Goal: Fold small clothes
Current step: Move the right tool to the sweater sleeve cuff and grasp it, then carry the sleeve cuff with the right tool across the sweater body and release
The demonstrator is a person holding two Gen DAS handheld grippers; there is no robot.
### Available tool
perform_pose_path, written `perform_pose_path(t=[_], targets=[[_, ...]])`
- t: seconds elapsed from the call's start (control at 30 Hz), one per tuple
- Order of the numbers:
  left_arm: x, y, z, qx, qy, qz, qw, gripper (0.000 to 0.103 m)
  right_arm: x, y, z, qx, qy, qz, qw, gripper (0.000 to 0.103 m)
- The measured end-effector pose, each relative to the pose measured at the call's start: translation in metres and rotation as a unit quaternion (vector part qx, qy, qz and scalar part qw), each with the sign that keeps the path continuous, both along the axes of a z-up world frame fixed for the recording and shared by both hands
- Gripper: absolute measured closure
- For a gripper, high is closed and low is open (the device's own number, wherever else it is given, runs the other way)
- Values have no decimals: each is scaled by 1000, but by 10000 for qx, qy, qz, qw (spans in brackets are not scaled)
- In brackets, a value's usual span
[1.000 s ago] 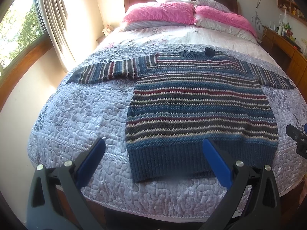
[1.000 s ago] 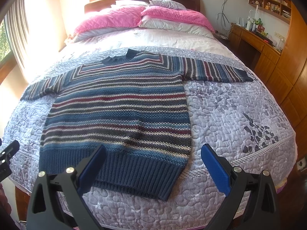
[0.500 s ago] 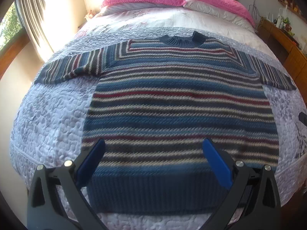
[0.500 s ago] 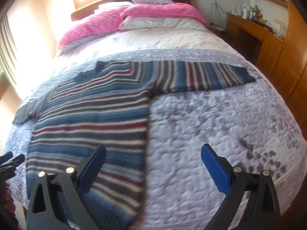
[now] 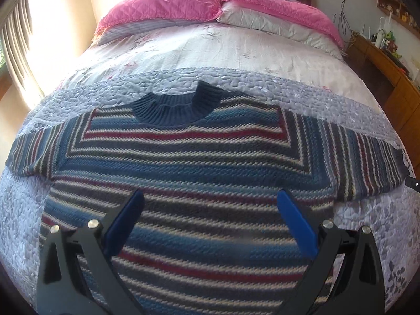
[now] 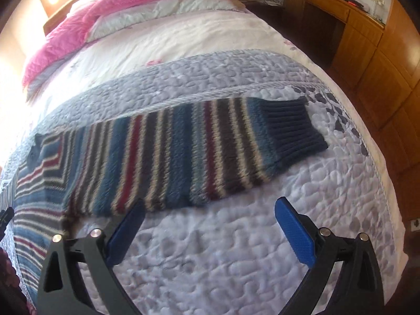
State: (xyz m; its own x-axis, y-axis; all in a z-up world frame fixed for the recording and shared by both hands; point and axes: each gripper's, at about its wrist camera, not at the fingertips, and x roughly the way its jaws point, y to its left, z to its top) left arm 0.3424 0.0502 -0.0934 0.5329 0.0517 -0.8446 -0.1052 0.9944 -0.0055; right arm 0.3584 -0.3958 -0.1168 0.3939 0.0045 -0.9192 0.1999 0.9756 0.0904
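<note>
The left tongs (image 5: 210,220) were spread wide with nothing between the blue pads (image 5: 123,225), poised above the chest of a striped knit sweater (image 5: 194,162). The sweater lay flat, front up, on the lilac quilted bedspread (image 5: 23,210) at the foot half of the bed, its ribbed navy collar (image 5: 173,107) pointing toward the pink pillows (image 5: 168,5) at the headboard and both sleeves stretched out sideways. To the right, a wooden desk (image 5: 388,65) carrying small items stood along the wall.

The right tongs (image 6: 210,225) were likewise fully parted and held nothing. They hung over bare bedspread (image 6: 236,249) just below the sweater's right sleeve (image 6: 183,152), with the left pad (image 6: 126,233) near the sleeve's lower edge; whether it touched the knit could not be told. The sleeve ran out to a ribbed navy cuff (image 6: 291,128) lying flat near the bed's right edge. Wooden cabinets (image 6: 367,60) stood beyond.
</note>
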Motion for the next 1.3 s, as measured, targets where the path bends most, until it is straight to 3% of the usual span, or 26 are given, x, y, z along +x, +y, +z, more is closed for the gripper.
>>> perform_pose_path(t=[0.1,0.27,0.47,0.67,0.77,0.8,0.83,1.07,1.3], targets=[[18,-22,-6,1,-23,-70,10000,3,24,-46,-15,-106,288,-236,9993,4],[37,-42,-18,39,24,-130,9999,3,44,-103,-36,245,345,-662,9969,5],[45,-43,-33,147,61,-103,9998,3,62,-129,-57,574,385,-853,9940,6],[50,-26,-44,167,184,53,9997,3,58,-128,-58,537,218,-878,9944,44],[48,-17,-47,142,235,106,9996,3,55,-121,-51,333,92,-831,9959,69],[47,-14,-47,151,245,126,9995,3,53,-119,-46,183,54,-843,9963,91],[47,-10,-48,156,265,145,9994,3,51,-117,-41,109,0,-867,9962,97],[37,30,-48,106,335,452,9984,3,39,-77,12,416,-792,-386,9952,98],[25,64,-44,96,341,695,9970,3,47,33,48,567,-1072,834,9891,98]])
